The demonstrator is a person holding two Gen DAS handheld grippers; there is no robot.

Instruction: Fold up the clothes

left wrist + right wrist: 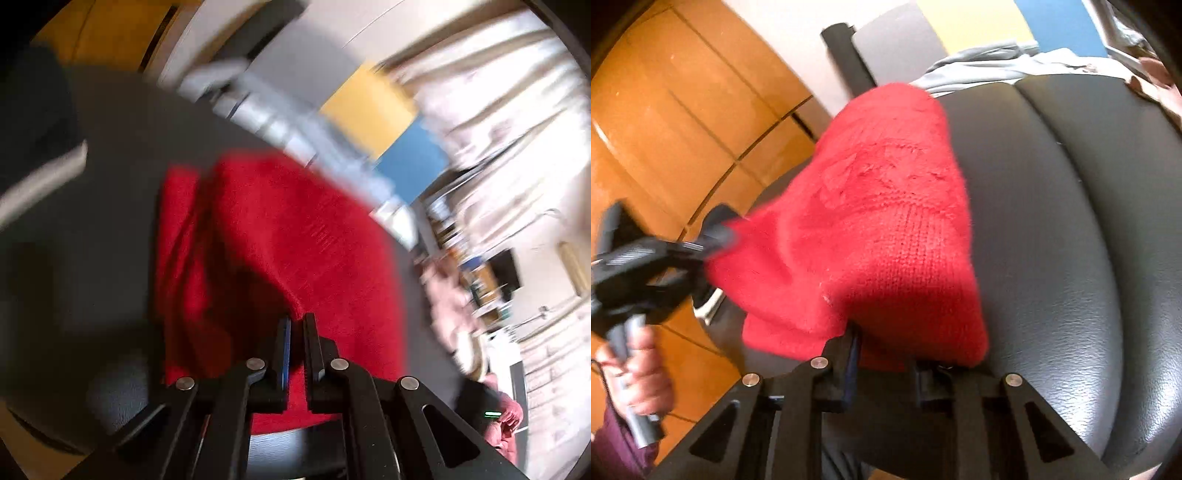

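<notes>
Knitwear fills the left wrist view: a red knitted sweater [280, 240] lies across a dark leather seat [110, 206], much blurred. The left gripper [296, 325] has its fingers close together with red cloth in the narrow gap, so it looks clamped on the sweater's near edge.

In the right wrist view the same red knitted sweater [886, 221] is lifted off the black seat cushion [1071, 240]. The left gripper [713, 236], held by the left hand [639, 373], pinches one corner. The right gripper [882, 354] is covered by the hem, so I cannot tell if it is closed on it.

I judge a fold is in progress. The next move calls for carrying the lifted edge over and laying it flat, both corners level.
</notes>
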